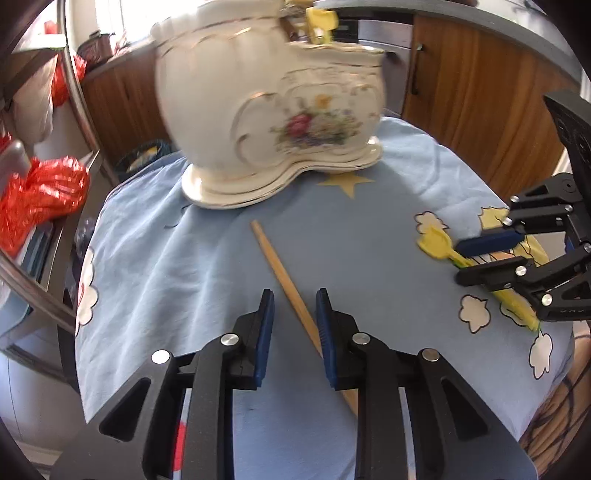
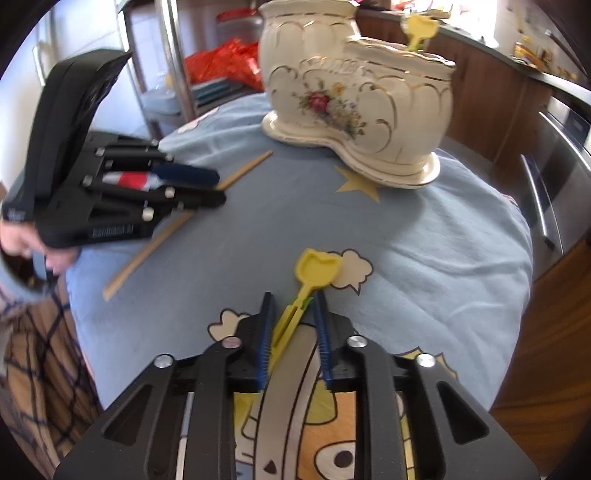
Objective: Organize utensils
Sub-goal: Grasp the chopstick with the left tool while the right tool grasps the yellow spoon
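Chopstick [image 1: 291, 295] lies flat on the blue cloth [image 1: 369, 236], in front of the holder [image 1: 273, 107], its far tip pointing at the holder's base but well short of it. Left gripper [image 1: 295, 299] sits low over the chopstick, jaws part open, one pad on each side of the shaft; right pad looks just against it, left pad clear, so not clamped. Seen from the right wrist, the left gripper [image 2: 218, 186] straddles the stick [image 2: 177, 225] about mid-length, with both ends showing past it.

Fork [image 2: 306, 288], yellow plastic with a cat-shaped head, also lies on the cloth, nearer the viewer than the holder and off to its right side. Right gripper [image 2: 295, 299] is down around its handle, jaws part open with a gap on each side, head of the fork poking out past the fingertips toward the holder. From the left wrist the right gripper [image 1: 458, 262] shows the same: the fork [image 1: 443, 247] between the fingers, grip not closed.

Holder is a cream ceramic piece with gold trim and a flower print, standing upright on the cloth at the far side. A second yellow utensil [image 2: 419, 31] already stands in its lower compartment, head up above the rim.

Red bag [image 1: 40, 195] sits on a shelf to the left of the holder, off the table.
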### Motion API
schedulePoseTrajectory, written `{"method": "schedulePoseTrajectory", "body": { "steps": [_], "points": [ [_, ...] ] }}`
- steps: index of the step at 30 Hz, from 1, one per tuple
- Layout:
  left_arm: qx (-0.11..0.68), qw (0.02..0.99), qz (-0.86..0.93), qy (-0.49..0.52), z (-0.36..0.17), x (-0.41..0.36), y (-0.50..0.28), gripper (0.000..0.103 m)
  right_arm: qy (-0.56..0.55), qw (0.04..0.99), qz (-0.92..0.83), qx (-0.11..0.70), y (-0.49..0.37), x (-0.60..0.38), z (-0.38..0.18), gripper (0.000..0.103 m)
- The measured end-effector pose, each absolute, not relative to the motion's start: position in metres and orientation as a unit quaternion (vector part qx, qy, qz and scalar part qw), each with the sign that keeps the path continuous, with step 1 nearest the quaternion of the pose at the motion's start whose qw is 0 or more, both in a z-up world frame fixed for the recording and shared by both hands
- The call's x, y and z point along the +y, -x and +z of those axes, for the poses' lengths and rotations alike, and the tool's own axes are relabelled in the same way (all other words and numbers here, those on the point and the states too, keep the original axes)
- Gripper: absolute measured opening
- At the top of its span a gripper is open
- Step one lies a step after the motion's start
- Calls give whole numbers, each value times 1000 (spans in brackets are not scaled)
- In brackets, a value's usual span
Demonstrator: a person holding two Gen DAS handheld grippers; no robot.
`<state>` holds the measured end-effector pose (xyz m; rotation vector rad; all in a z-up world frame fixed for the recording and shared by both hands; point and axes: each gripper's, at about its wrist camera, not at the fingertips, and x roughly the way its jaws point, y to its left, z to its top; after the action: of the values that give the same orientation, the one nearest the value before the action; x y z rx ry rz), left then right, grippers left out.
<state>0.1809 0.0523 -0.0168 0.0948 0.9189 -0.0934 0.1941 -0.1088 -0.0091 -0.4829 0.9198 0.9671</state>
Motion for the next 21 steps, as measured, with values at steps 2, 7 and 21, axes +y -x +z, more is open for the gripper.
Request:
{"method": "schedulePoseTrajectory", "body": {
  "steps": [2, 7, 21],
  "points": [
    [451, 890, -47, -41, -16, 59, -182, 24, 237, 748, 444, 433, -197, -107, -7, 12],
    [472, 879, -52, -50, -13, 65, -182, 24, 268, 722, 434, 467, -208, -108, -5, 12],
    [549, 828, -91, -69, -9, 72, -197, 25, 317, 668, 401, 541, -229, -96, -5, 27]
  ]
}}
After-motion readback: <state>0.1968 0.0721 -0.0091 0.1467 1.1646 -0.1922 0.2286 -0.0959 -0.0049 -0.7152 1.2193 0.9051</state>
